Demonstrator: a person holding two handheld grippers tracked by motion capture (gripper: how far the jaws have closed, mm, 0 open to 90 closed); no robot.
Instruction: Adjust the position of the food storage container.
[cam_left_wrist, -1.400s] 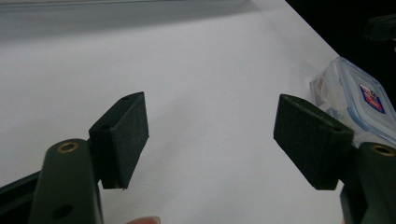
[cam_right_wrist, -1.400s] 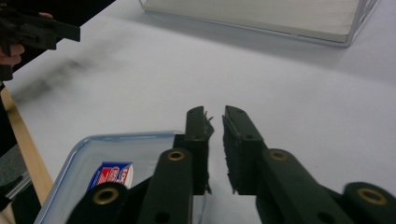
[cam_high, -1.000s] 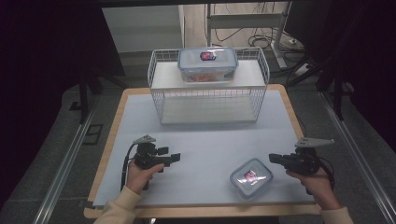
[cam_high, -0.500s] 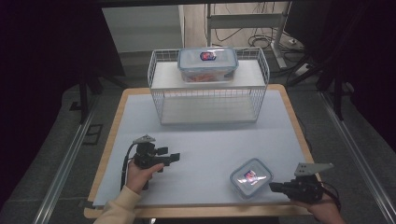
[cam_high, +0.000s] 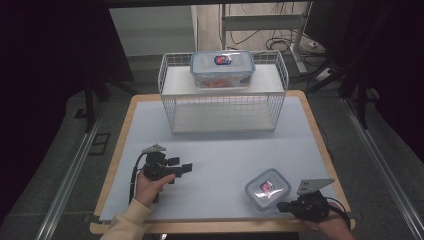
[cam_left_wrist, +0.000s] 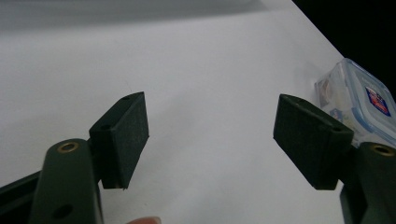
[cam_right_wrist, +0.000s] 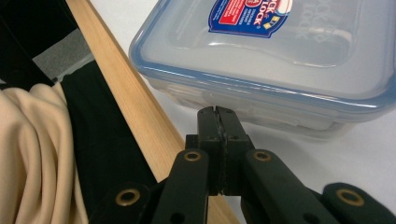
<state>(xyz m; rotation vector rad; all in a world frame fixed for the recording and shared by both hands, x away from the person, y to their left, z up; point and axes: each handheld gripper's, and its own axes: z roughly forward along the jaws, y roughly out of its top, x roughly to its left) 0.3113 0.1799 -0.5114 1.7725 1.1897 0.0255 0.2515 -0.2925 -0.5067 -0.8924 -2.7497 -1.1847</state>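
Observation:
A small clear lidded box (cam_high: 267, 188) with a red-and-blue label lies on the white table top near the front right; it also appears at the edge of the left gripper view (cam_left_wrist: 359, 105) and fills the top of the right gripper view (cam_right_wrist: 280, 56). My right gripper (cam_high: 281, 206) sits at the table's front edge, shut with nothing between its jaws, its tips (cam_right_wrist: 217, 114) just short of the box's side. My left gripper (cam_high: 186, 168) rests at the front left, open and empty (cam_left_wrist: 210, 140), pointing right across the table toward the box.
A white wire rack (cam_high: 223, 112) stands at the back middle, and a larger clear box (cam_high: 222, 67) with red contents sits on its top shelf. The wooden table edge (cam_right_wrist: 135, 107) runs close beside my right gripper. A cream sleeve (cam_right_wrist: 32, 154) lies beyond it.
My right gripper has dropped back toward the front edge of the table and now points at the small box's near side. The left gripper has stayed put.

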